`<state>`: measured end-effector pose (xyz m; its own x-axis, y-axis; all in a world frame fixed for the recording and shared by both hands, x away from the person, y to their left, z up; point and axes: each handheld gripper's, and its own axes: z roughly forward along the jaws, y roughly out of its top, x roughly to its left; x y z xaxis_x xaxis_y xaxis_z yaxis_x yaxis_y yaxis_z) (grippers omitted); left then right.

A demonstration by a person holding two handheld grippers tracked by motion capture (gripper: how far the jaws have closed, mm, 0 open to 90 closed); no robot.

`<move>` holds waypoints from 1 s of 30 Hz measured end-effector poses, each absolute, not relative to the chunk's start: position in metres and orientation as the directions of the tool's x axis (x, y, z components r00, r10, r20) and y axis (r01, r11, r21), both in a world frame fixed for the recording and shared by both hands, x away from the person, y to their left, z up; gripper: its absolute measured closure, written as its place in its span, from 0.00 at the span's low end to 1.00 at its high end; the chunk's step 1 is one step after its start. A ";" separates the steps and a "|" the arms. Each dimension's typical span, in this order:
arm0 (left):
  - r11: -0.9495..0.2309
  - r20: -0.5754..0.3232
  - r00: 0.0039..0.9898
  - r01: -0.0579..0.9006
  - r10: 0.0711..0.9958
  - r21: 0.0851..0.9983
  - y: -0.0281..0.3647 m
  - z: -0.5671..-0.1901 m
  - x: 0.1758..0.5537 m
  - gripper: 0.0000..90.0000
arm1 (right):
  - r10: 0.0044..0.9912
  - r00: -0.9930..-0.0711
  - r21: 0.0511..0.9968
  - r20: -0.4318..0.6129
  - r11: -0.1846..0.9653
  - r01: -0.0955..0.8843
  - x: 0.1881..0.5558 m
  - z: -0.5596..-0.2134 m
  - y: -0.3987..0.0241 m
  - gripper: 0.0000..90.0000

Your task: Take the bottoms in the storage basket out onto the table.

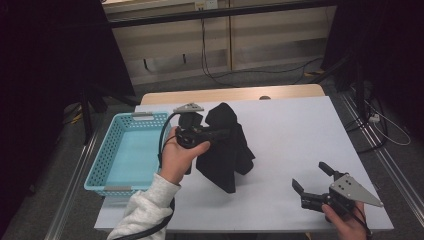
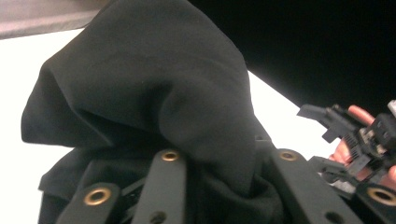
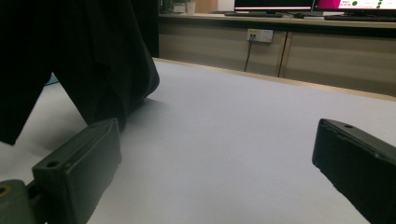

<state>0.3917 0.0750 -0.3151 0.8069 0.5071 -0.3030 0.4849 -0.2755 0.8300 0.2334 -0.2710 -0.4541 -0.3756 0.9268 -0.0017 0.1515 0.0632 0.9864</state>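
A black cloth [image 1: 226,150] is bunched and stands in a peak at the middle left of the white table [image 1: 300,125], its lower folds resting on the surface. My left gripper [image 1: 222,134] points right into the cloth, shut on a fold of it. In the left gripper view the cloth [image 2: 140,79] fills the gap between my two jaws and rises above them. My right gripper [image 1: 308,176] rests near the table's front right corner, open with nothing between its jaws. In the right gripper view the cloth [image 3: 93,60] hangs at the far left.
A light blue plastic basket [image 1: 100,170] stands at the table's left edge, with nothing showing inside it. Cables run over the floor behind and to the right of the table. A wooden strip [image 1: 235,94] borders the table's far side.
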 end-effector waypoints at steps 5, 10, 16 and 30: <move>-0.287 -0.261 0.771 0.494 0.580 0.821 0.067 -0.341 0.396 0.25 | 0.923 -0.383 0.985 -0.025 0.087 0.146 0.234 -0.453 -0.270 0.00; -0.291 -0.253 0.752 0.508 0.608 0.810 0.078 -0.359 0.399 0.18 | 0.917 -0.398 0.984 -0.035 0.102 0.148 0.237 -0.451 -0.266 0.01; -0.311 -0.187 0.733 0.486 0.654 0.817 0.096 -0.370 0.399 0.14 | 0.899 -0.433 0.976 -0.060 0.143 0.162 0.244 -0.448 -0.257 0.00; -0.328 -0.128 0.687 0.492 0.715 0.807 0.114 -0.382 0.401 0.10 | 0.858 -0.511 0.953 -0.053 0.196 0.231 0.261 -0.449 -0.230 0.01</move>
<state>0.4011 0.1144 -0.3822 0.6869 0.7154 -0.1281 0.4918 -0.3278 0.8067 0.2607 -0.2295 -0.4489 -0.5107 0.8581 -0.0533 0.2306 0.1965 0.9530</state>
